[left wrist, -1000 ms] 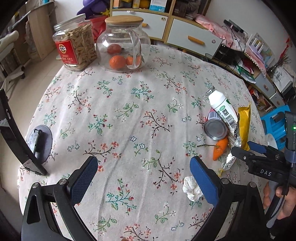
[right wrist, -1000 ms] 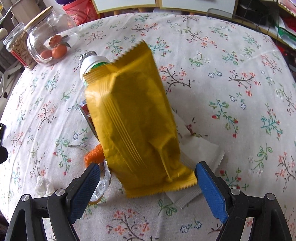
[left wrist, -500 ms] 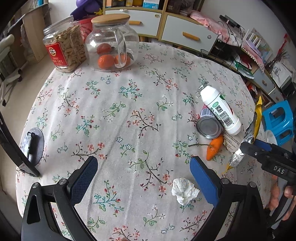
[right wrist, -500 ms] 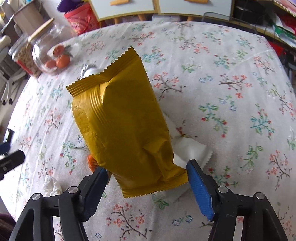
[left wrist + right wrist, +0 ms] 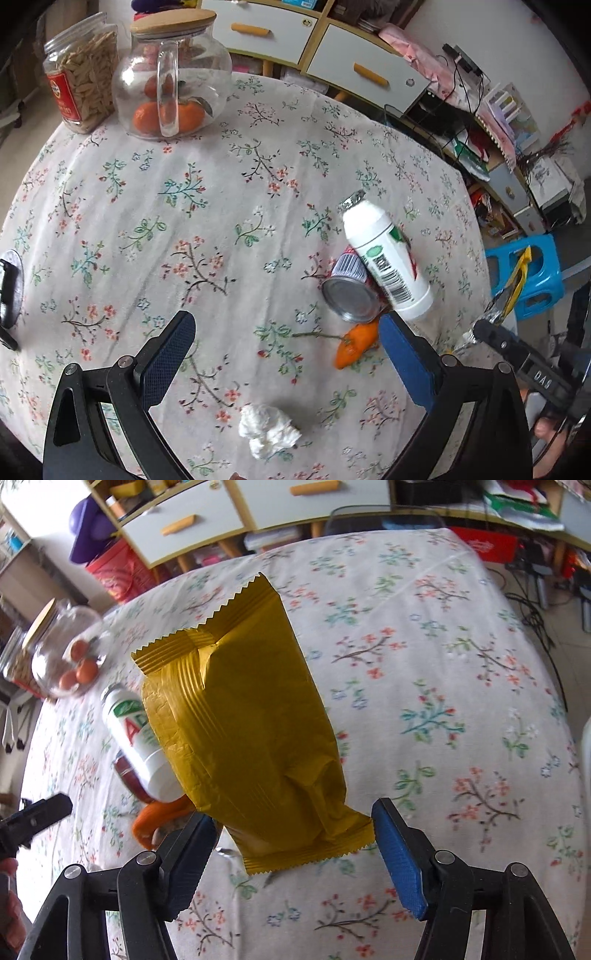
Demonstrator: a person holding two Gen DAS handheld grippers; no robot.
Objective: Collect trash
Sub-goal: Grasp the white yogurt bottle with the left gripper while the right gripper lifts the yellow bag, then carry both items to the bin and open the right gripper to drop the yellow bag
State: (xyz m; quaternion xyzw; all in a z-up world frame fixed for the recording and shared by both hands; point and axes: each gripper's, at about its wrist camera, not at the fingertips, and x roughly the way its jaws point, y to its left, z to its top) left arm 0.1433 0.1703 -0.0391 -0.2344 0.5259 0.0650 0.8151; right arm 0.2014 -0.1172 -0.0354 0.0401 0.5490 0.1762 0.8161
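Observation:
My right gripper is shut on a yellow snack wrapper and holds it up above the floral tablecloth; the wrapper also shows edge-on in the left wrist view. My left gripper is open and empty above the table, over a crumpled white tissue. A white bottle, a tin can and an orange pepper lie together just beyond its right finger.
A glass jar of oranges and a jar of nuts stand at the table's far left. A blue stool stands off the right edge. Cabinets line the back wall.
My right gripper has lifted the yellow wrapper off the bottle and the white paper, up and back from the table. My left gripper has moved right and forward, toward the tissue and the can.

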